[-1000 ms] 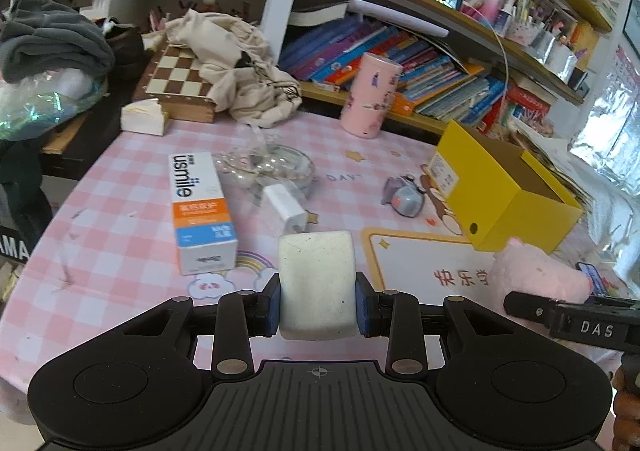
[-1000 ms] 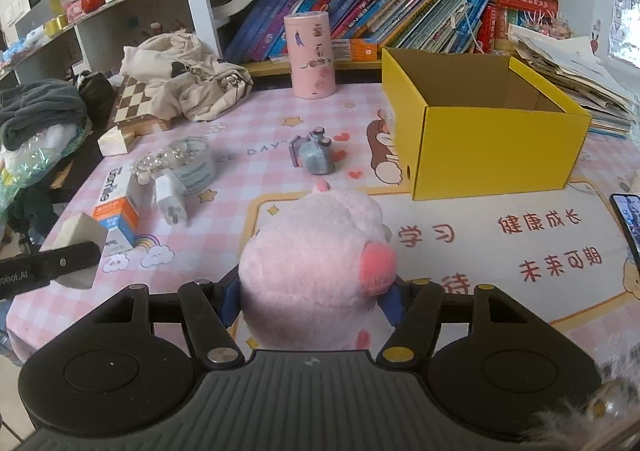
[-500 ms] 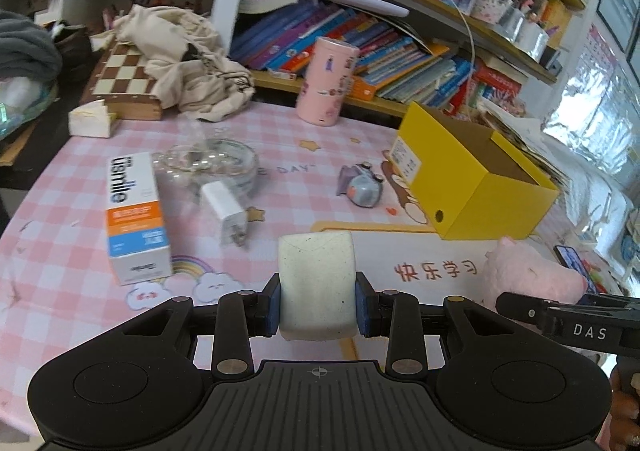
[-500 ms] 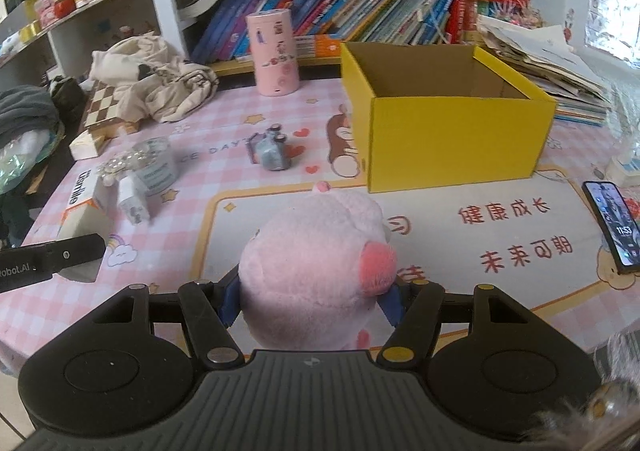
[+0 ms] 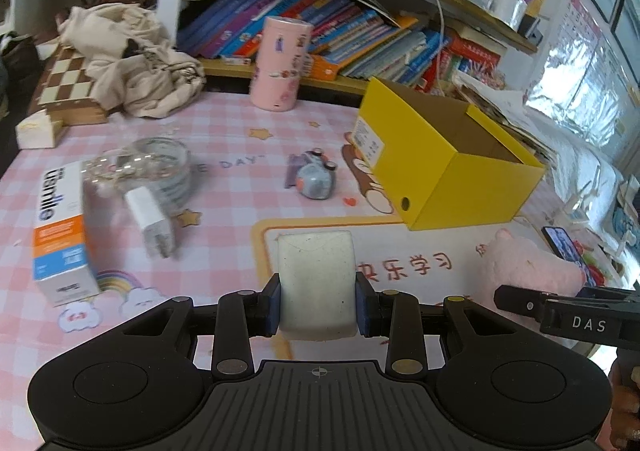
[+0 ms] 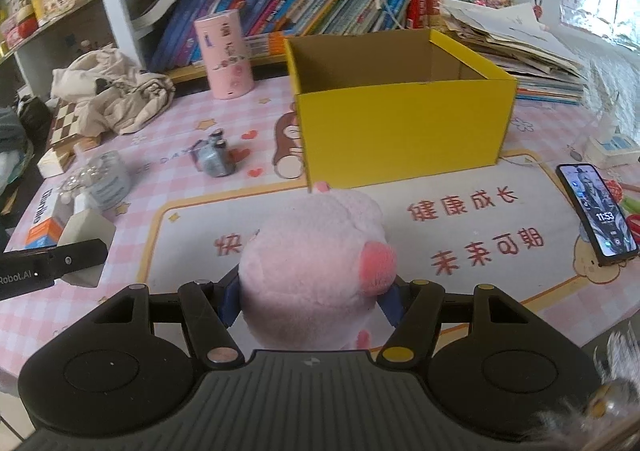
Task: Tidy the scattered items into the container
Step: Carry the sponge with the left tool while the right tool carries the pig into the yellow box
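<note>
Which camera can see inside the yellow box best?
The right wrist view. It faces the yellow box nearly head-on and looks over the front wall at the brown inner walls, though not the floor. In the left wrist view the box sits off to the right at an angle, showing less of the inside.

left tongs [image 5: 317, 305] clamped, right tongs [image 6: 312, 301] clamped

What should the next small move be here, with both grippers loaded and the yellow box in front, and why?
Probably carry the right gripper forward and up until the pink plush toy is over the open top of the yellow box. Its jaws are shut on the toy, the box stands open just ahead, and the toy sits short of the front wall. The left gripper, shut on the white block, could follow.
</note>
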Motion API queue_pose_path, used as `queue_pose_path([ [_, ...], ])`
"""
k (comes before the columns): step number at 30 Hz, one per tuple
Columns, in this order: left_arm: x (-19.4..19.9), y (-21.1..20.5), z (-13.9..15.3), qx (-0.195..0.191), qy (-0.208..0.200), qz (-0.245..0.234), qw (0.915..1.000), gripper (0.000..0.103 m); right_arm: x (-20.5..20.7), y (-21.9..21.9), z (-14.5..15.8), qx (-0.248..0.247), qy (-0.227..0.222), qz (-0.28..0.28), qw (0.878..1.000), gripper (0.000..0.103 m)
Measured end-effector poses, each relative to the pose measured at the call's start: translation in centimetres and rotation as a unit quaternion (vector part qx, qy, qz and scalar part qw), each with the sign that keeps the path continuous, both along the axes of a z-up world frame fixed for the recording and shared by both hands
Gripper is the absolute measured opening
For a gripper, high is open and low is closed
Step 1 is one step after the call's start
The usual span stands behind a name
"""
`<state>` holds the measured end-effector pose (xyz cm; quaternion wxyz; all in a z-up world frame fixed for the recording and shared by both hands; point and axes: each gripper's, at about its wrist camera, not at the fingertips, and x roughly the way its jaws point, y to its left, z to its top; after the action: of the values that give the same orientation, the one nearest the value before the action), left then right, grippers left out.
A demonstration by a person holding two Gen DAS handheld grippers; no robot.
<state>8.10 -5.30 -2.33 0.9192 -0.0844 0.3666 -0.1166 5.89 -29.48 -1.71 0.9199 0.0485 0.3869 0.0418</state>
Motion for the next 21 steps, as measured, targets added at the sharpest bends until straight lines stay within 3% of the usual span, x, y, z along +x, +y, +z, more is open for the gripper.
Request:
queue_pose_path([
  [10, 2.0, -4.8, 0.1, 0.009, -0.003, -0.029, 0.9995, 0.033, 1.3, -4.8, 0.3, 0.001, 0.000, -0.024, 1.000, 0.063],
  [21, 3.2, -10.3, 1.3, 0.017, -0.029, -0.065, 0.9973, 0.033, 2.2, -7.9, 1.7, -0.021, -0.040, -0.002, 0.999, 0.063],
])
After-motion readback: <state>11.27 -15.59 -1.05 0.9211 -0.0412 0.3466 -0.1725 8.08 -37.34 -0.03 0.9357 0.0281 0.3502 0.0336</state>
